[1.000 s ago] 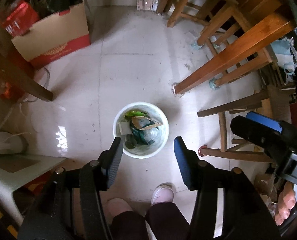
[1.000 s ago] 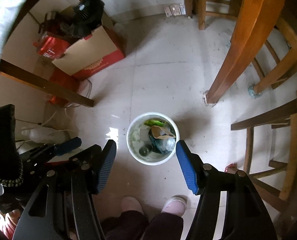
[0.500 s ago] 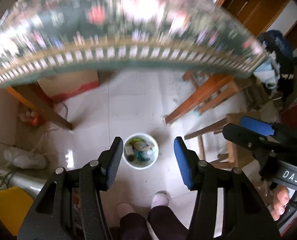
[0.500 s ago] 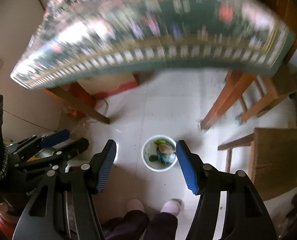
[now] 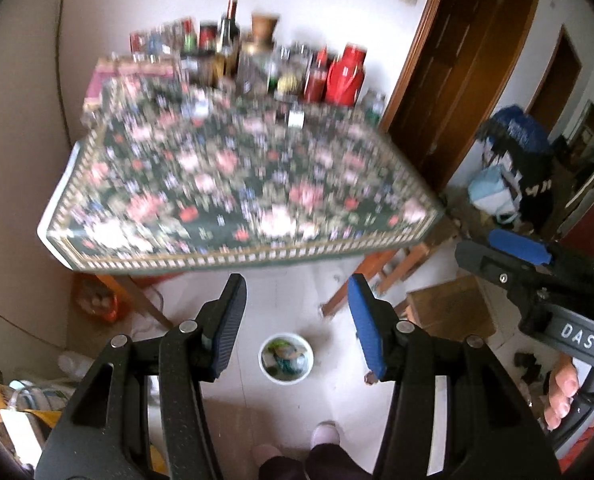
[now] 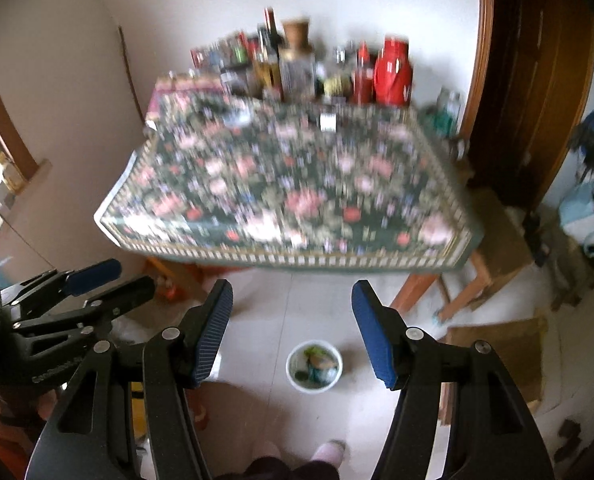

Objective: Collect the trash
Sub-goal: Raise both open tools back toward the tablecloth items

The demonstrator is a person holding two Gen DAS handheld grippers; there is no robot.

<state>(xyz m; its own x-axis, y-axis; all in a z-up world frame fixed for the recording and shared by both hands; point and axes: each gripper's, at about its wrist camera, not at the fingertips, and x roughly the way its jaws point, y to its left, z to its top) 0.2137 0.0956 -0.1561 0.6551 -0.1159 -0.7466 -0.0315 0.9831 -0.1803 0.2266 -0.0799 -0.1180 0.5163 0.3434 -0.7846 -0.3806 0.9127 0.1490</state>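
Jaws of the left gripper (image 5: 295, 300) are held apart with nothing between them; the right gripper (image 6: 291, 306) is likewise spread and empty. The trash bin (image 5: 285, 363), a white tub with wrappers inside, is seen on the floor (image 5: 281, 292) at 6 o'clock in both views, below and between the fingertips, well apart from them. Two slippered feet (image 5: 325, 436) are seen at the bottom edge, just behind the bin.

In the left view the right gripper's body is shown at 3 o'clock, with fingers (image 5: 563, 394) of the hand wrapped on its handle; in the right view the left gripper is shown at 9 o'clock. A pile of blue and dark clothing (image 5: 513, 160) is seen more fully at 3 o'clock in the left view. A wooden stool (image 6: 497, 344) is shown at 4 o'clock in the right view.

Above the fingertips, a table (image 6: 297, 256) with a blurred floral cloth is spread across 12 o'clock; part of the floor is hidden by its near edge. Bottles and a red flask (image 6: 393, 72) are crowded at its far side against the wall. A small white item (image 5: 296, 119) lies on the cloth; what it is cannot be told. A dark wooden door (image 5: 461, 60) is seen at 2 o'clock.
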